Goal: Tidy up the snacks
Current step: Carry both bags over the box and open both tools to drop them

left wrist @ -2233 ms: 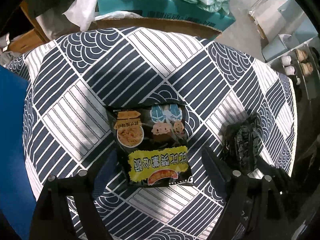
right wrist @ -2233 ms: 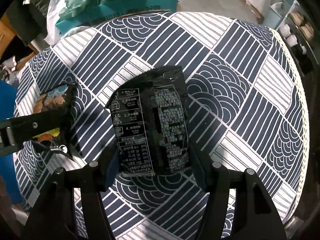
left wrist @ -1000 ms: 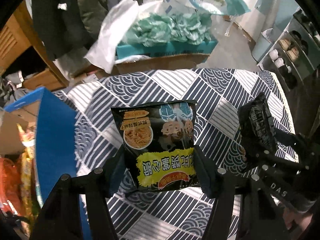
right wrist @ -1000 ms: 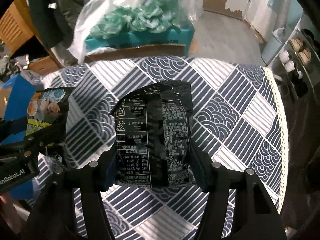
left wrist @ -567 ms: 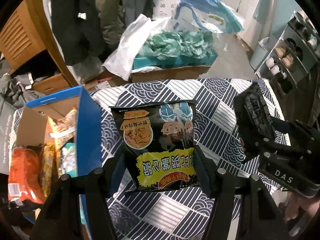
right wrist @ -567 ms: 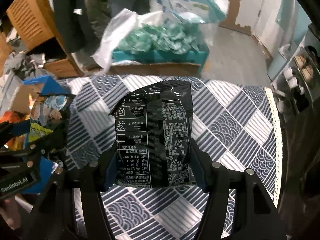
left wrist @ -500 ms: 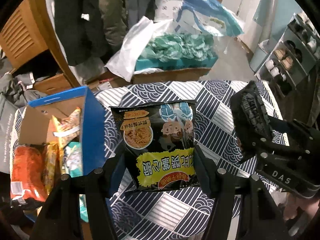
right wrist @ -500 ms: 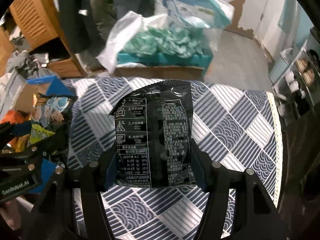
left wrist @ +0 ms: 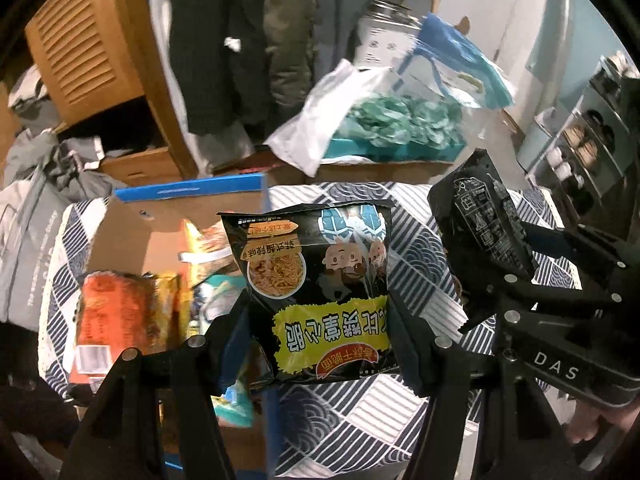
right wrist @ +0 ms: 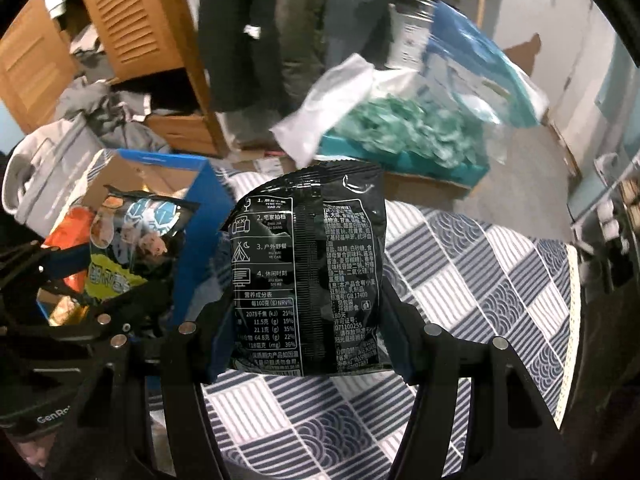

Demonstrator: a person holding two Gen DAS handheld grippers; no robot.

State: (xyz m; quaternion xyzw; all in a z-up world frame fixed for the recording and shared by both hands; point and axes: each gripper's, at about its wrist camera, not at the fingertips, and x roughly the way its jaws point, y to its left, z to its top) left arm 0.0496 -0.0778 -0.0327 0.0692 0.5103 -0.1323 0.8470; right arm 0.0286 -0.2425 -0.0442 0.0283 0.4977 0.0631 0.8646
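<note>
Your left gripper [left wrist: 320, 340] is clamped on the black noodle-snack packet with yellow label [left wrist: 316, 296], and your right gripper [right wrist: 306, 344] pinches the black foil packet with white print [right wrist: 308, 272]. Both packets were lying on the navy-and-white patterned tablecloth [right wrist: 460, 280] two seconds ago; now they hang clear above it, so the carry is under way. The blue-rimmed cardboard box [left wrist: 192, 194], already crowded with snacks, is left of both. Mind its raised blue wall.
</note>
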